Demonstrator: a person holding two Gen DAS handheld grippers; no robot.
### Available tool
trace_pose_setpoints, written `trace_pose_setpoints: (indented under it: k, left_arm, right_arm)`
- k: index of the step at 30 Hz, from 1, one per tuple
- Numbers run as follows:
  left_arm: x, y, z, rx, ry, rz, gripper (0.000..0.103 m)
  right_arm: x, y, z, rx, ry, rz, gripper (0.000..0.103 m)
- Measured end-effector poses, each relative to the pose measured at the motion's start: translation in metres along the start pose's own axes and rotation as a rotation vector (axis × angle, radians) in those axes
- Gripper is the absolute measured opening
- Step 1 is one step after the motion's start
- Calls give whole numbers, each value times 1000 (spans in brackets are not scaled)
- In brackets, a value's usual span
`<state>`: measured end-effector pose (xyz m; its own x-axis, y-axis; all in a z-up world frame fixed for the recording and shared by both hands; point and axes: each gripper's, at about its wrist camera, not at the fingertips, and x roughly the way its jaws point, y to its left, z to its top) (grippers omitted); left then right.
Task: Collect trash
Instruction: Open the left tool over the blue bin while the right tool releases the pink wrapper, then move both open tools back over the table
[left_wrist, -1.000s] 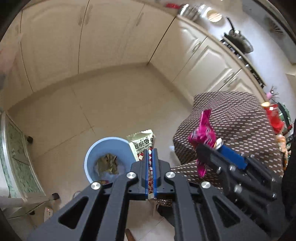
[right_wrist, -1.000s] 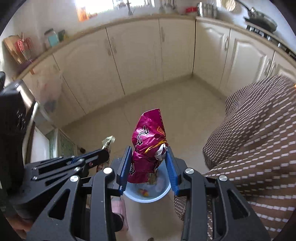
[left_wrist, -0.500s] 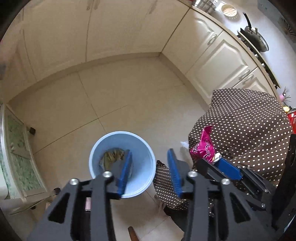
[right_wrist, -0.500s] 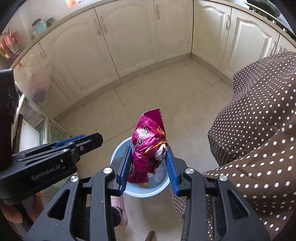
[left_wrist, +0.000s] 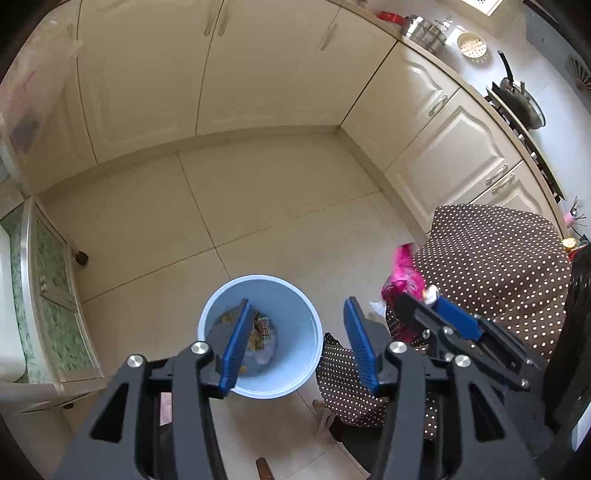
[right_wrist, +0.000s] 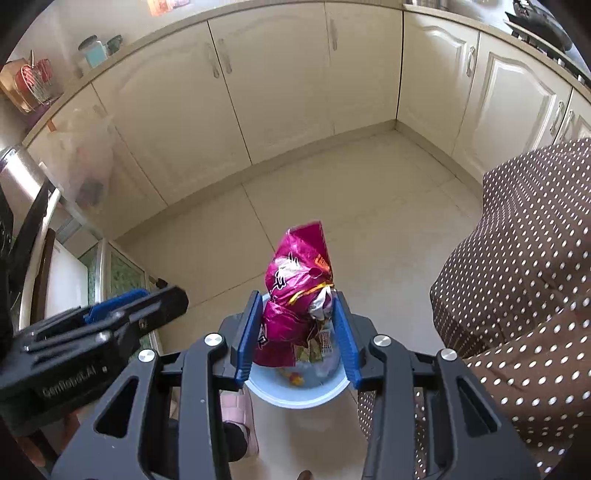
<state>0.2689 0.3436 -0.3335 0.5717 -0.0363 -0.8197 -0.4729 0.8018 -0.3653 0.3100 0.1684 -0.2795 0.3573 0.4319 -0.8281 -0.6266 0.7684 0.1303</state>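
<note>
A light blue bin (left_wrist: 295, 373) stands on the tiled floor with several wrappers inside. My left gripper (left_wrist: 297, 325) is open and empty above the bin. My right gripper (right_wrist: 297, 321) is shut on a crumpled magenta snack bag (right_wrist: 295, 288) and holds it over the bin (right_wrist: 295, 395). The magenta bag (left_wrist: 402, 277) and the right gripper (left_wrist: 417, 306) also show in the left wrist view, to the right of the bin. The left gripper (right_wrist: 173, 299) shows at the left of the right wrist view.
A table under a brown polka-dot cloth (left_wrist: 498, 266) stands right of the bin. Cream cabinets (left_wrist: 258, 74) line the far walls. A low glass-front unit (left_wrist: 55, 302) stands at the left. A stove with a pan (left_wrist: 521, 103) is at the far right.
My left gripper opened and let go of a white-green snack bag, which is now down in the bin. The right gripper moved the magenta bag closer over the bin.
</note>
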Motion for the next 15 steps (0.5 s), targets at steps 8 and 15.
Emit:
trace_pose_setpoints:
  k: [8, 15]
  left_arm:
    - [-26, -17, 2, 23, -40, -30, 50]
    - [-84, -73, 2, 128, -131, -95, 50]
  right_arm:
    - [-41, -8, 7, -7, -67, -39, 46]
    - [-135, -26, 12, 13, -226, -76, 48]
